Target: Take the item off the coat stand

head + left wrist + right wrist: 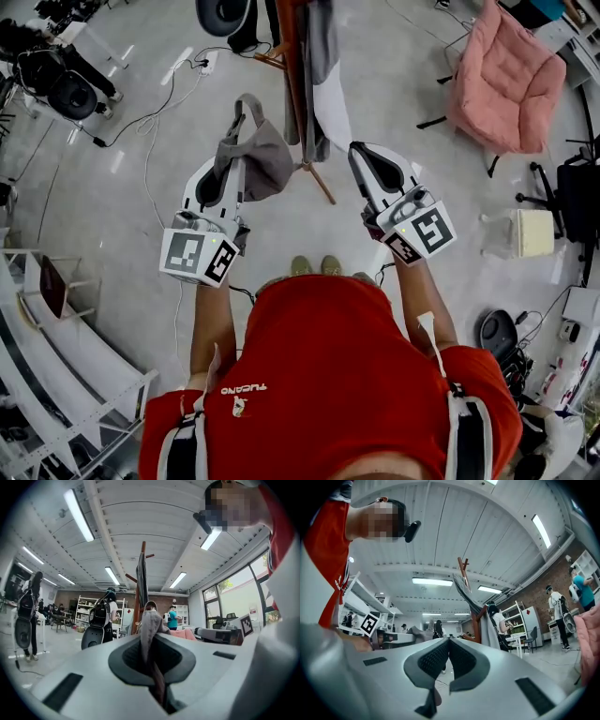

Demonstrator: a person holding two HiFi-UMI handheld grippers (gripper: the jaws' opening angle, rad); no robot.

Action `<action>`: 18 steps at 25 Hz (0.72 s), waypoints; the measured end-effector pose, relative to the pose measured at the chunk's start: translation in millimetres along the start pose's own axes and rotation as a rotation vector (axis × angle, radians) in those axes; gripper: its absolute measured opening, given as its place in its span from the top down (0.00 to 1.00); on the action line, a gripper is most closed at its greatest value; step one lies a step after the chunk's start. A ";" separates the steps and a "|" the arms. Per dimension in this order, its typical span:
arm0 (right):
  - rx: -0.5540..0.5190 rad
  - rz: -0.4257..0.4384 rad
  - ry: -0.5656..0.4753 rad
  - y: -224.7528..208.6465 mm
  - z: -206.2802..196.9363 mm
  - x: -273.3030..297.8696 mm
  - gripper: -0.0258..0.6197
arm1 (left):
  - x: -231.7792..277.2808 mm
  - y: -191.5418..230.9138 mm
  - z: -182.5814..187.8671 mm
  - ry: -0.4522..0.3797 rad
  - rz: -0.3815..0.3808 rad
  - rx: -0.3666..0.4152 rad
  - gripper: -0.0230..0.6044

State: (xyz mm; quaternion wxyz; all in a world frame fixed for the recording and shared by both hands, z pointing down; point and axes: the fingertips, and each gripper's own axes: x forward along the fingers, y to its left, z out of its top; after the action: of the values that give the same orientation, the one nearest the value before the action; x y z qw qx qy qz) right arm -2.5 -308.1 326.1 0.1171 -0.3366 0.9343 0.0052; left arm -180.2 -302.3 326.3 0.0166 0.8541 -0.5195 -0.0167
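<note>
A grey cap hangs from my left gripper, away from the coat stand. In the left gripper view the cap's fabric is pinched between the shut jaws of the left gripper, with the wooden coat stand farther ahead. A grey and white garment still hangs on the stand. My right gripper is held beside the stand's foot, shut with nothing in it. The right gripper view shows the right gripper with its pads together and the stand beyond.
A pink padded chair stands at the far right. Cables run over the floor on the left. White shelving lines the left edge. A person with a backpack stands near the stand.
</note>
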 end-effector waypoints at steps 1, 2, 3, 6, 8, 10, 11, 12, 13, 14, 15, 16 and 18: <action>-0.006 0.001 0.002 0.6 0.0 -0.9 0.92 | -2.4 0.3 -0.4 0.000 0.001 -0.002 0.94; -0.011 0.000 0.005 1.1 -0.2 -1.4 0.92 | -4.4 0.9 -0.4 -0.001 0.002 -0.004 0.94; -0.016 -0.001 0.009 1.7 -0.6 -1.6 0.92 | -5.9 1.6 -0.4 -0.003 0.001 -0.005 0.94; -0.028 0.003 0.018 3.1 -1.6 -0.4 0.92 | -6.2 2.9 0.7 -0.009 -0.004 -0.004 0.94; -0.039 0.008 0.020 3.0 -0.9 0.5 0.92 | -3.3 2.4 1.2 -0.011 -0.008 -0.001 0.94; -0.046 0.012 0.017 2.5 1.2 1.3 0.92 | 0.1 1.6 1.3 -0.012 -0.012 0.000 0.94; -0.047 0.013 0.016 2.0 2.0 1.3 0.92 | 1.6 1.3 1.2 -0.012 -0.014 0.000 0.94; -0.047 0.013 0.016 1.2 2.3 0.9 0.92 | 3.0 1.1 1.1 -0.012 -0.015 -0.001 0.94; -0.046 0.013 0.017 -0.1 2.0 0.1 0.92 | 4.3 1.0 0.8 -0.011 -0.016 -0.002 0.94; -0.046 0.012 0.017 -1.5 1.6 -1.0 0.92 | 5.7 0.8 0.4 -0.011 -0.016 -0.002 0.94; -0.044 0.011 0.017 -2.9 1.3 -2.2 0.92 | 6.8 0.5 0.0 -0.010 -0.017 -0.002 0.94; -0.044 0.010 0.016 -4.1 1.2 -3.4 0.92 | 7.7 0.2 -0.5 -0.009 -0.017 -0.001 0.94; -0.046 0.009 0.015 -5.4 1.1 -5.1 0.92 | 8.2 -0.1 -1.4 -0.005 -0.018 -0.001 0.94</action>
State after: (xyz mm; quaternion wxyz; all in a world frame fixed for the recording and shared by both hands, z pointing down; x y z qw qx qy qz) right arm 4.9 -309.1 326.5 0.1025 -0.3351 0.9363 0.0246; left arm -176.3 -309.5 327.6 0.0157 0.8586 -0.5120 -0.0190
